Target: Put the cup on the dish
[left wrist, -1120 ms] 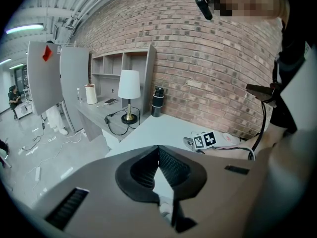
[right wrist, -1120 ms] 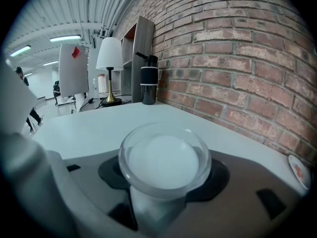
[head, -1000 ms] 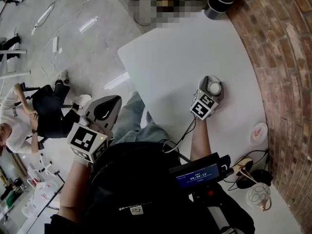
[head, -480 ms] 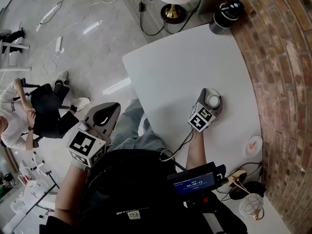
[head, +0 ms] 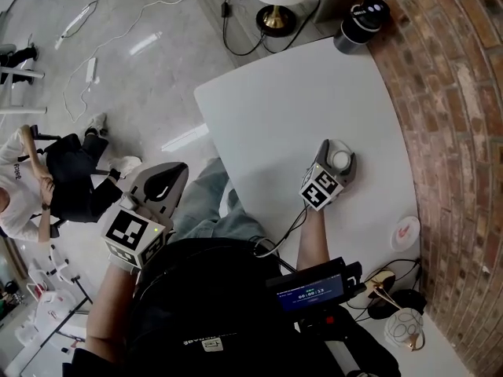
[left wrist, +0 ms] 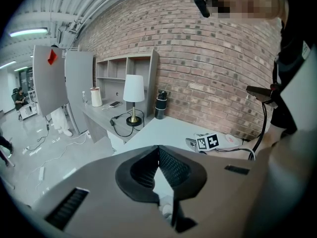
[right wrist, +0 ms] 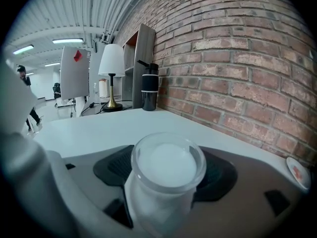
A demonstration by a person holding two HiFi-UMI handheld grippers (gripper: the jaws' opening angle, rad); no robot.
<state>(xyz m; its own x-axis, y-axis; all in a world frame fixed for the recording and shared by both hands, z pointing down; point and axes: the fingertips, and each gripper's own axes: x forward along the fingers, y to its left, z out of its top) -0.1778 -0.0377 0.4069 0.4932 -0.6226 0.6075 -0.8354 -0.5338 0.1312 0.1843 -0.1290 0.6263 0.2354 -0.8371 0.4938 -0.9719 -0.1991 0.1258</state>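
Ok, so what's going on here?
A person is working with a pair of handheld tongs in each hand at a white table. The right tongs sit around a frosted glass cup standing on the table. Their jaws are opening with the cup between them, so it looks loose rather than gripped. The small white dish lies nearer the brick wall, and the cup is not on it yet. The left tongs are shut and empty, off the table's edge.

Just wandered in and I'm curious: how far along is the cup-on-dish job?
Nothing is finished yet: the dish lies empty by the brick wall. In hand: the cup sits between the opening jaws of the right gripper, well apart from the dish. Left: carrying the cup across and setting it on the dish.
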